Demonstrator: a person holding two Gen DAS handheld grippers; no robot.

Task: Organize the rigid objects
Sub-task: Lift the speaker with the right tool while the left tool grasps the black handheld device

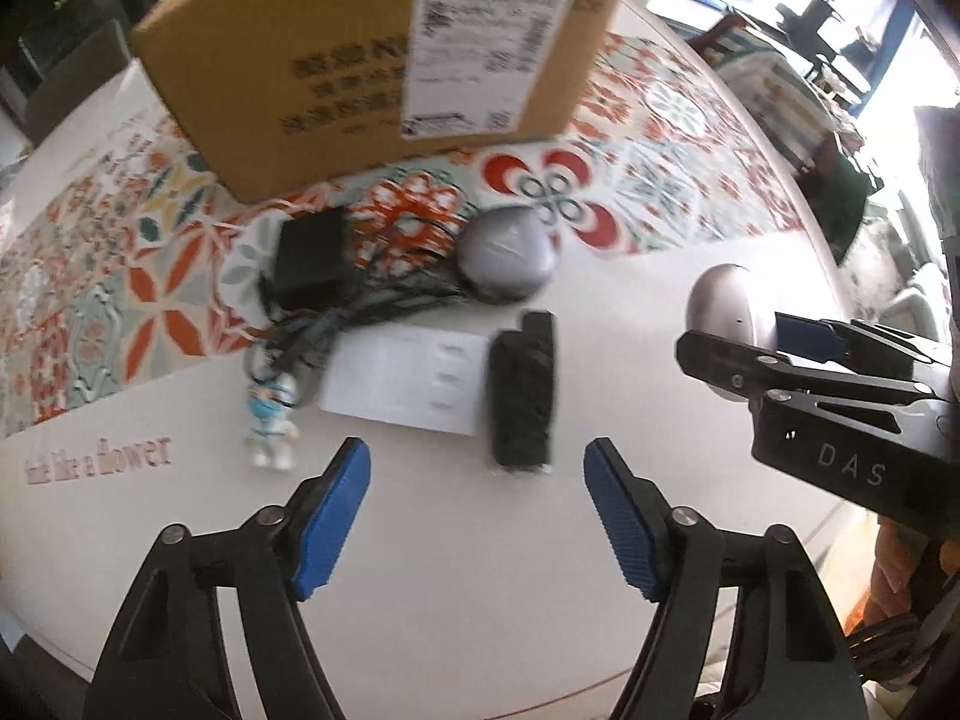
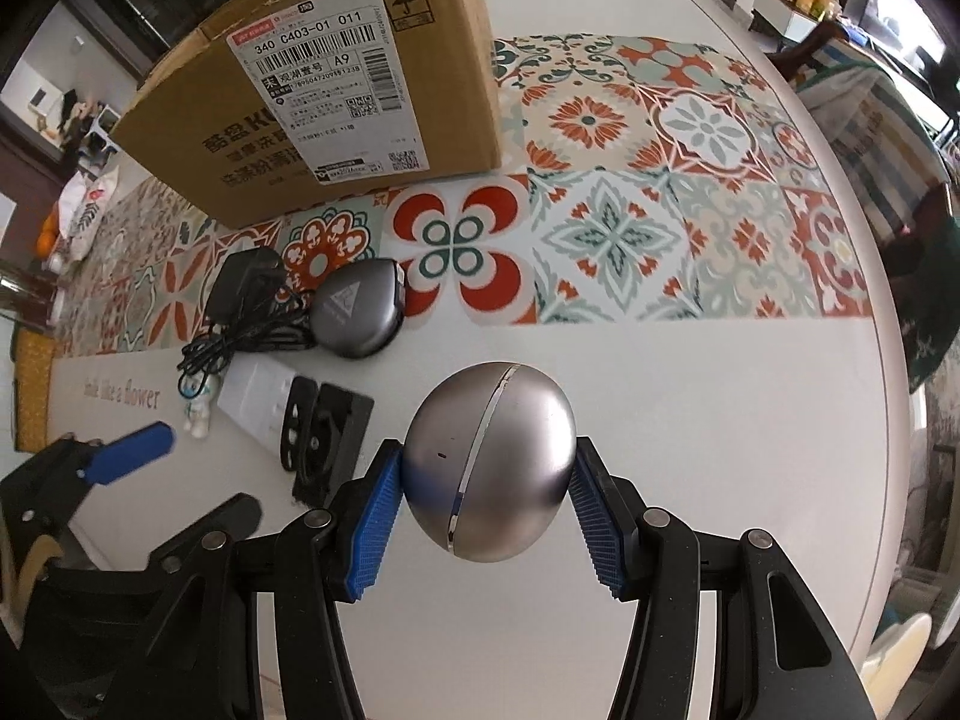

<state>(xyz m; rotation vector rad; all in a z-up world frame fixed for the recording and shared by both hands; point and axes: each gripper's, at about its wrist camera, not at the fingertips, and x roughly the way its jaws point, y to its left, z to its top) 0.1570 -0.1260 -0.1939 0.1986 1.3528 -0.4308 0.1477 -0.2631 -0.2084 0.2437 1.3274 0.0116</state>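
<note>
My right gripper clamps a silver egg by its two sides, blue pads pressed on, lifted clear of the white table, probably for carrying to the cardboard box. My left gripper hangs open and empty above a black holder, likely my next pick. The right view alone shows the egg's seam and both contacts. The left view shows the egg half hidden, but better shows the white card, toy figure, black adapter and grey case.
</note>
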